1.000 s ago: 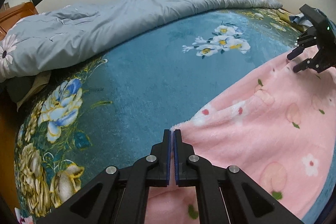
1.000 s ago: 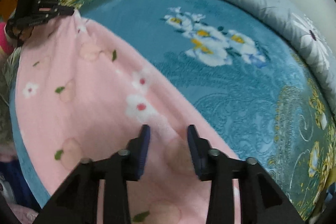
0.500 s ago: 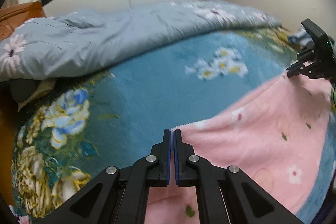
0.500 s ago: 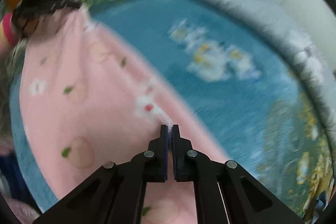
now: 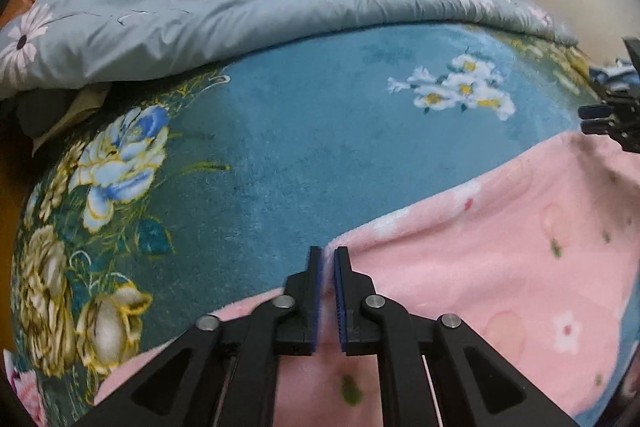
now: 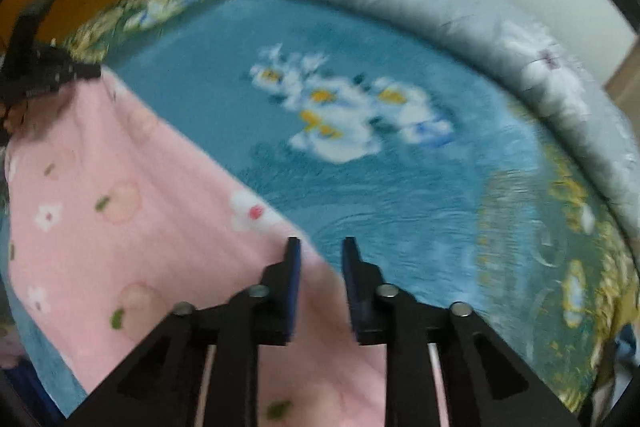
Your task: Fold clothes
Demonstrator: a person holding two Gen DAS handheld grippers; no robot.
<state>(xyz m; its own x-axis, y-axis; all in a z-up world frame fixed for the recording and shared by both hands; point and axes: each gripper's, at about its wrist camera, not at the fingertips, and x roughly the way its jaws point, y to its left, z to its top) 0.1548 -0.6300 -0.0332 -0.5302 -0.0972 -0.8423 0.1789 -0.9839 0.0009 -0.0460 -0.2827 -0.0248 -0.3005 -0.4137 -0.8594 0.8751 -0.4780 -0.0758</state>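
- Left wrist view: the pink fleece garment (image 5: 500, 267) is spread over the lower right of the frame, lying on the blue floral blanket (image 5: 300, 147) that covers the bed.
- The left gripper (image 5: 328, 259) is seen at bottom centre with its jaws nearly closed; a thin strip of the garment's near corner sits in the narrow gap, so it is judged to be clenched on the cloth, probably so that the corner can be carried over for a fold.
- The right gripper (image 5: 596, 119) is seen small at the right edge, at the garment's far corner, with its fingers set apart.
- A grey quilt (image 5: 240, 7) is bunched along the top of the frame, leaving the blanket's middle free as a folding surface.
- Right wrist view (blurred): the garment (image 6: 140, 207) fills the lower left, its edge running diagonally towards bottom centre.
- The right gripper (image 6: 320, 247) is shown with its jaws parted above the garment's edge; nothing is gripped, so it is taken as released.
- The left gripper (image 6: 86, 71) is seen at the left edge, pinching the garment's other corner; the cloth is drawn up into a peak there, which suggests the hem is being held taut.
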